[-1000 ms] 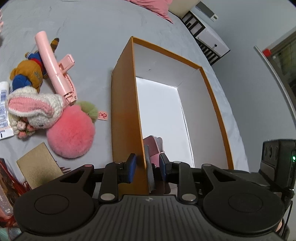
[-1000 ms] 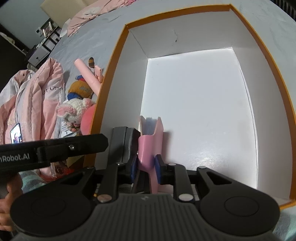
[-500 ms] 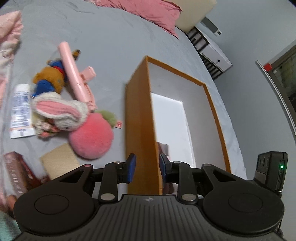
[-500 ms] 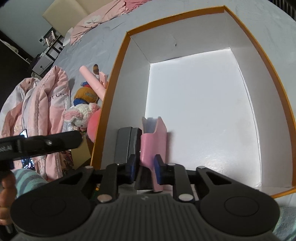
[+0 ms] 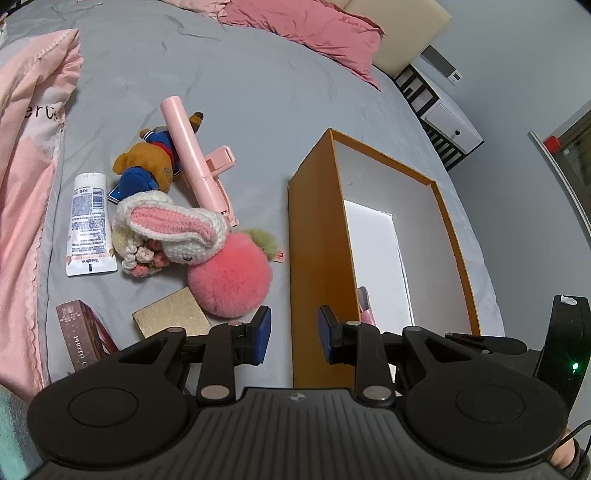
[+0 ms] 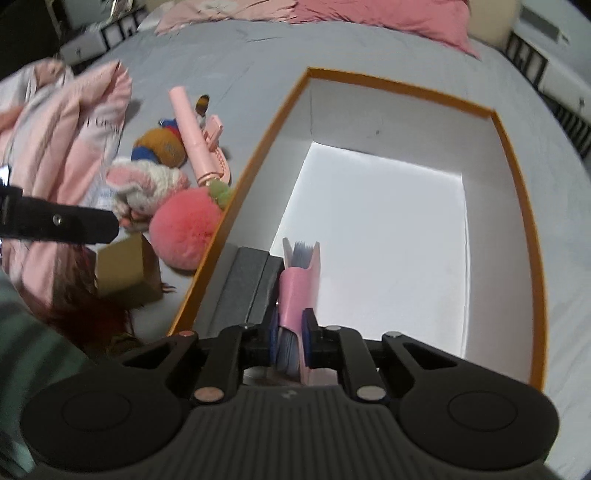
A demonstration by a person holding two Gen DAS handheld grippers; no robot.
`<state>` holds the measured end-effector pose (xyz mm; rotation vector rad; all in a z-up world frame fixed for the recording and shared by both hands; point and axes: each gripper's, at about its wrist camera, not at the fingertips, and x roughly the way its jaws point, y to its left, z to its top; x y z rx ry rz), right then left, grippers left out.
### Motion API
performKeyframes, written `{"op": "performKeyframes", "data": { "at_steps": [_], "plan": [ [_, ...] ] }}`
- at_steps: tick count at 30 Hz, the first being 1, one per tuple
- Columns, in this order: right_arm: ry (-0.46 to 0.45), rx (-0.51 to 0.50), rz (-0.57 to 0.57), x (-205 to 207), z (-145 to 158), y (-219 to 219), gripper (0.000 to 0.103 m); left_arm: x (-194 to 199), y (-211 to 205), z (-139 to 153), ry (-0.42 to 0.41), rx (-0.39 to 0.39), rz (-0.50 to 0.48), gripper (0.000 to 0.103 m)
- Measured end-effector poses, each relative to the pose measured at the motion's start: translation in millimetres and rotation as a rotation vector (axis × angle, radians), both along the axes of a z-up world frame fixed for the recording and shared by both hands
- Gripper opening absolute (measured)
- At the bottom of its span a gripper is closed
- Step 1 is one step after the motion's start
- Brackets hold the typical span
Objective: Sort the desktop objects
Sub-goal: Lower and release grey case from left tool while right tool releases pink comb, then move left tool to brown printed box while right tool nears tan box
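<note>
An orange box point(image 5: 317, 236) with a white inside stands open on the grey bed; it also shows in the right wrist view point(image 6: 517, 155). My right gripper point(image 6: 291, 332) is shut on a pink notebook point(image 6: 299, 284), held upright in the box's near left corner beside a dark grey box point(image 6: 247, 288). My left gripper point(image 5: 293, 332) is open and empty, above the box's near left corner outside its wall. Left of the box lie a pink pompom point(image 5: 229, 284), a crocheted bunny point(image 5: 170, 229), a bear plush point(image 5: 147, 170), a pink stick point(image 5: 192, 155) and a white tube point(image 5: 88, 221).
A gold box point(image 5: 170, 321) and a dark red photo box point(image 5: 81, 339) lie near my left gripper. A pink blanket point(image 5: 26, 147) covers the left of the bed. Pink pillows point(image 5: 306, 29) lie at the head. A white cabinet point(image 5: 450, 125) stands beyond the bed.
My left gripper let go of the dark grey box, opened and drew back up and left out of the orange box. My right gripper still holds the pink notebook and has risen slightly.
</note>
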<state>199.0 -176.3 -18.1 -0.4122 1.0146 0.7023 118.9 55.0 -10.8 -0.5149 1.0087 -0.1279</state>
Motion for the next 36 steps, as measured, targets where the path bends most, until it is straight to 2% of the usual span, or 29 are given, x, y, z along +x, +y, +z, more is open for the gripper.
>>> {"op": "performKeyframes", "data": {
  "at_steps": [3,10,19,23,28,31,32,33,36],
  "plan": [
    [0.022,-0.01,0.018,2,-3,1,0.014,0,4,-3,0.005,-0.007,0.01,0.03],
    [0.198,0.167,-0.082,22,-3,-24,0.02,0,13,-7,0.023,-0.011,0.024,0.03],
    [0.171,0.19,-0.099,17,5,-26,0.021,-6,27,2,0.022,0.014,0.048,0.03],
    [0.119,0.276,-0.035,4,27,-21,0.021,-13,44,10,0.056,0.084,0.103,0.031],
    [0.105,0.356,0.081,-16,48,2,0.021,-20,66,7,0.107,0.157,0.149,0.032],
    [0.129,0.36,0.14,-23,47,24,0.022,-24,77,2,0.144,0.185,0.165,0.04],
    [0.137,0.353,0.154,-27,44,32,0.022,-25,81,-1,0.156,0.193,0.168,0.05],
    [0.141,0.344,0.165,-30,40,39,0.022,-26,85,-3,0.166,0.2,0.174,0.054],
    [0.148,0.314,0.192,-38,27,63,0.031,-27,92,-13,0.203,0.226,0.199,0.055]
  ]
}}
